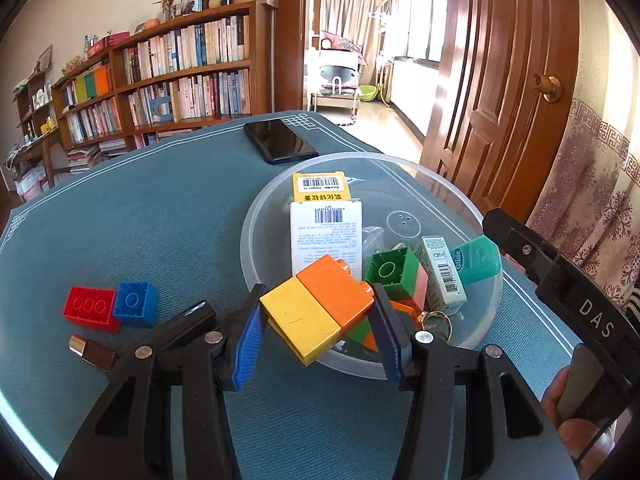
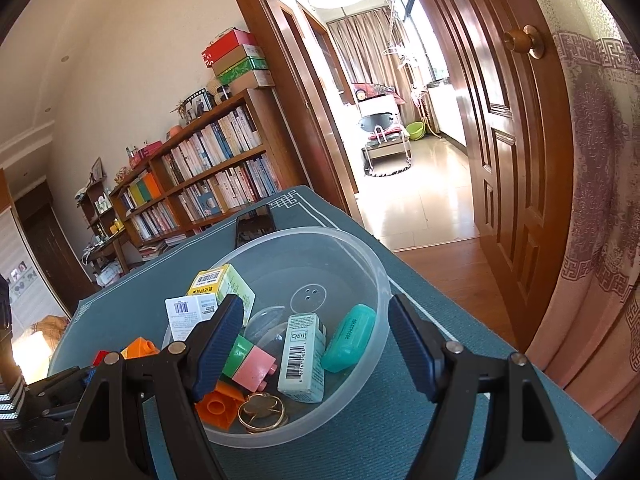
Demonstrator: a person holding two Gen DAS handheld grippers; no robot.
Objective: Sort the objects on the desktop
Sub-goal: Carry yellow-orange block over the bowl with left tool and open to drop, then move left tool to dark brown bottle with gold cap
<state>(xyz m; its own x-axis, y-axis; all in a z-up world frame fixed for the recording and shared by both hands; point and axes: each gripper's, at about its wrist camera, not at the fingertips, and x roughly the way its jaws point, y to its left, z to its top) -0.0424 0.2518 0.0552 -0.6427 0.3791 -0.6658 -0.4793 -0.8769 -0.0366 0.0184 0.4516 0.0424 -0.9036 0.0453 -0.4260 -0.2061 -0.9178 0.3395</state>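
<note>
At nine o'clock of the clear bowl (image 1: 256,240), a red brick (image 1: 90,308) and a blue brick (image 1: 136,303) lie touching on the teal mat (image 1: 160,208), a small brown tube (image 1: 94,352) just below them. The left gripper (image 1: 318,320) pinches a joined yellow-and-orange brick pair (image 1: 318,306), hanging over the bowl's seven o'clock rim. Best carry it clear of the rim toward twelve o'clock, lower it among the cartons, then let go. At three o'clock, the right gripper (image 2: 316,344) hovers spread and empty above the bowl.
</note>
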